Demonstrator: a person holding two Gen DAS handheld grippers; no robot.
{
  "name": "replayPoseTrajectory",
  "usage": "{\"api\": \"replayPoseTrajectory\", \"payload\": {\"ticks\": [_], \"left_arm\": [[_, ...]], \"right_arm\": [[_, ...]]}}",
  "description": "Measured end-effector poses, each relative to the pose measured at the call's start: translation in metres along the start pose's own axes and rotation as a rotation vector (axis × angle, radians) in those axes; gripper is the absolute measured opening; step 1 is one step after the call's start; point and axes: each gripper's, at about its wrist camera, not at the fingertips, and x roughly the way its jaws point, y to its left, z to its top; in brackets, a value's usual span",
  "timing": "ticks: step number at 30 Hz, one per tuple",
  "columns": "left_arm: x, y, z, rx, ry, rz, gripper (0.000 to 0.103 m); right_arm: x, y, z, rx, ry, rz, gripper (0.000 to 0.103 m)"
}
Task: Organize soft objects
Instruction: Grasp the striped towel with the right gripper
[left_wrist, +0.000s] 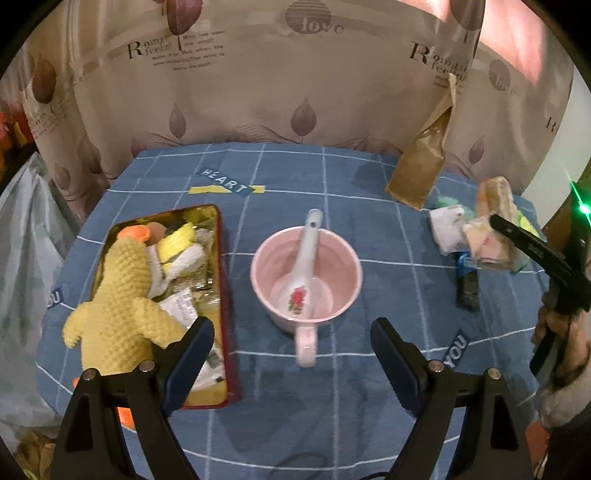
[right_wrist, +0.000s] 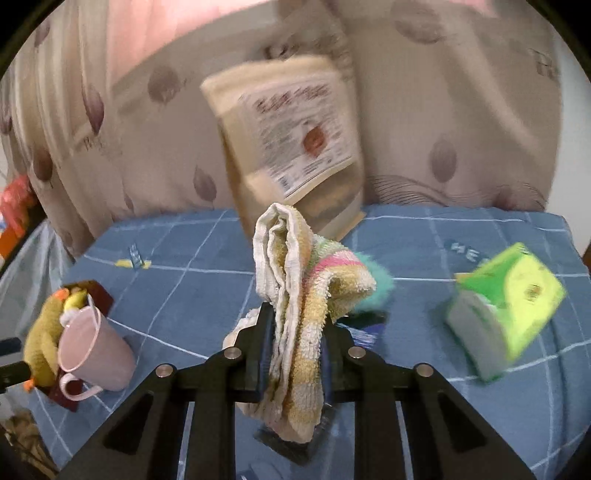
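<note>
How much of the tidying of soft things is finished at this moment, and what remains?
Looks done: the yellow knitted plush duck and a smaller yellow-and-white soft toy lie in the red-rimmed gold metal tin. In hand: the right tool is shut on a folded striped terry towel; the left tool is open. Left: a fluffy teal soft item, probably, and a white folded cloth on the blue checked tablecloth.

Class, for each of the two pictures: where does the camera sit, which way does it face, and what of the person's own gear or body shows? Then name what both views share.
Left wrist: rides the open left gripper, facing the pink mug and tin tray; right gripper and hand at right.
Right wrist: rides the right gripper, shut on the striped towel, facing the brown bag.
Shared: mug, yellow plush duck, towel, bag.
</note>
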Motion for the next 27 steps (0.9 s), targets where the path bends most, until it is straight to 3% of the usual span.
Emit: {"api": "replayPoseTrajectory", "payload": {"ticks": [4, 12, 19, 27], "left_arm": [[0.001, -0.014, 0.004, 0.010, 0.004, -0.015, 0.089], [0.015, -0.068, 0.007, 0.113, 0.041, -0.062, 0.089], [0.039, -0.124, 0.031, 0.163, 0.036, -0.089, 0.089], [0.082, -0.204, 0.063, 0.288, 0.034, -0.106, 0.089]], "right_arm": [[-0.020, -0.027, -0.005, 0.035, -0.018, -0.042, 0.020], [-0.016, -0.080, -0.041, 0.112, 0.062, -0.106, 0.020], [0.006, -0.099, -0.069, 0.134, 0.109, -0.128, 0.020], [0.012, -0.099, -0.084, 0.135, 0.064, -0.134, 0.021]]}}
